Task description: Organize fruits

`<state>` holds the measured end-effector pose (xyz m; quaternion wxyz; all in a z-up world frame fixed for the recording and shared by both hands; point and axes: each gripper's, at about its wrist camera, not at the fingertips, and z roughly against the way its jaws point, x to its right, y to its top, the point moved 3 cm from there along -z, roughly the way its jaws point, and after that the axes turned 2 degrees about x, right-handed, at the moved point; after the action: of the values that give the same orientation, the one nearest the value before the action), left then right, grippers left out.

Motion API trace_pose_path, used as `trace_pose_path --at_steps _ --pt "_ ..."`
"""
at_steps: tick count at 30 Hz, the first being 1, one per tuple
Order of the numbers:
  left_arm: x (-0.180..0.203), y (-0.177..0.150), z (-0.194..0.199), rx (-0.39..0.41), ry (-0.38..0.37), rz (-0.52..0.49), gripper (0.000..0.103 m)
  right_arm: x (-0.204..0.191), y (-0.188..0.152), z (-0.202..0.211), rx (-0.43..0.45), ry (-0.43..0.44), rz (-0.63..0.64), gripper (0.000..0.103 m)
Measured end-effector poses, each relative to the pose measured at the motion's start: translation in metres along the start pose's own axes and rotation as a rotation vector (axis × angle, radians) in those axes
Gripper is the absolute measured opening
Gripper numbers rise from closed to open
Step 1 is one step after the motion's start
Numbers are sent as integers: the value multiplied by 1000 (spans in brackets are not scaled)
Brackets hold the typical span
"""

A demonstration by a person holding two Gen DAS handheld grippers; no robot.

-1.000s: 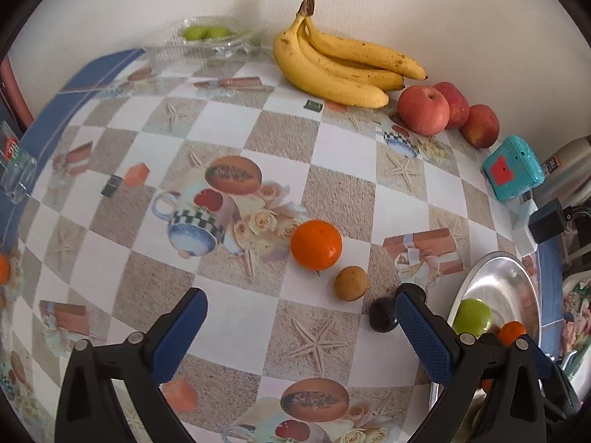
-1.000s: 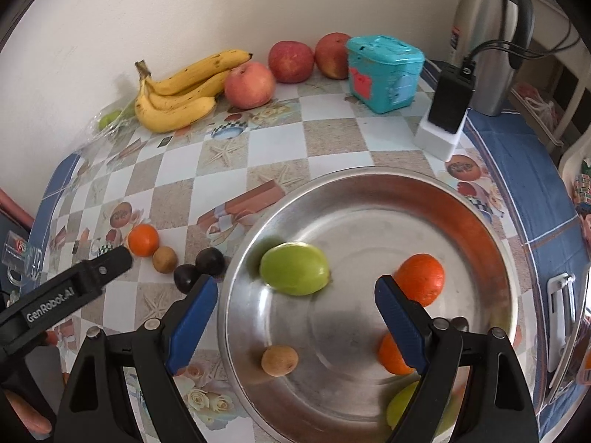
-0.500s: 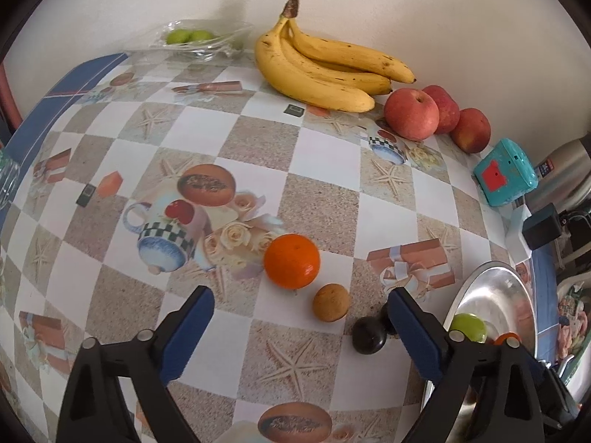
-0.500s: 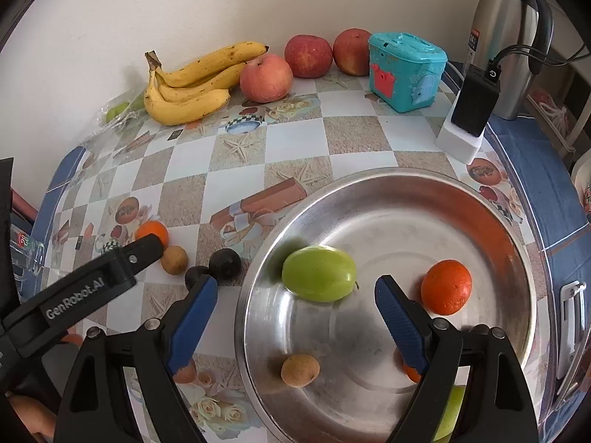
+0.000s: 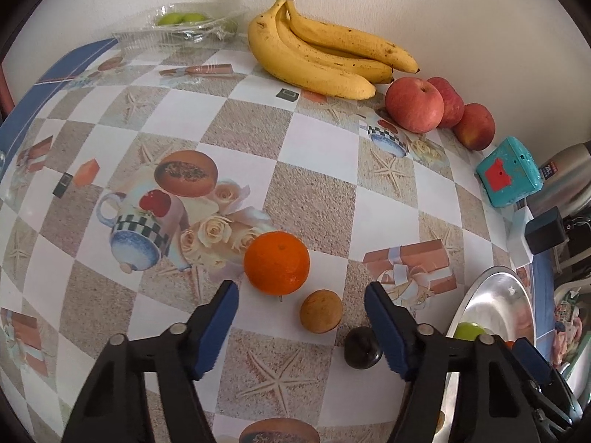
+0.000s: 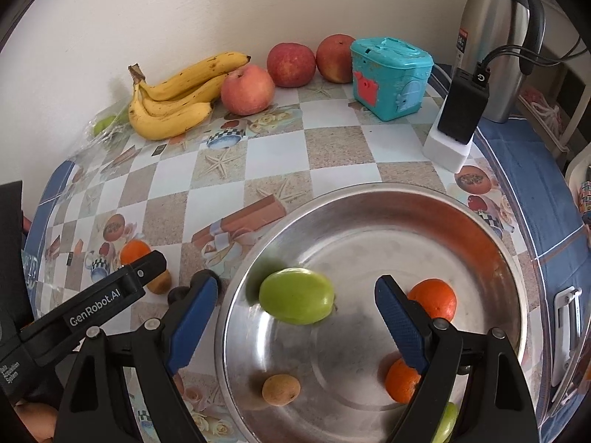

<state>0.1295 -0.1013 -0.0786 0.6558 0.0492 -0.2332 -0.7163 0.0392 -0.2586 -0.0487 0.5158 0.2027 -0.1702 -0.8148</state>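
An orange (image 5: 277, 263), a small brown fruit (image 5: 320, 311) and a dark round fruit (image 5: 362, 347) lie in a row on the patterned tablecloth. My left gripper (image 5: 300, 291) hovers just above them. Its jaws are closing, with the orange and brown fruit in the gap and the pads touching neither. My right gripper (image 6: 295, 284) stands open and empty over the metal bowl (image 6: 369, 188). The bowl holds a green fruit (image 6: 297, 295), two oranges (image 6: 434, 297), a small brown fruit (image 6: 280, 389) and another green fruit at its near edge.
Bananas (image 5: 317, 59) and three red apples (image 5: 413, 109) lie along the back wall. A clear bag of green fruits (image 5: 181, 24) is at the back left. A teal box (image 6: 389, 77), a black charger (image 6: 461, 107) and a steel flask (image 6: 495, 37) stand at the back right.
My left gripper has come down closer to the orange and brown fruit, and its jaws have narrowed. The right gripper has stayed open over the bowl, almost still.
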Motion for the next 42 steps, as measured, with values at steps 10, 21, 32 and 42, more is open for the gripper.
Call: trace_pose_path --at_steps 10,21,32,42 --pt "0 -1 -5 -22 -3 14 52 4 1 -3 -3 -4 -8 88" --pt "6 -3 -5 -52 -44 17 28 6 1 -3 -1 -4 -14 88" --pt "1 0 7 -53 -57 47 28 7 3 0 23 18 -34 88" --pt "-15 12 35 -13 -82 99 28 -19 8 10 77 84 26 87"
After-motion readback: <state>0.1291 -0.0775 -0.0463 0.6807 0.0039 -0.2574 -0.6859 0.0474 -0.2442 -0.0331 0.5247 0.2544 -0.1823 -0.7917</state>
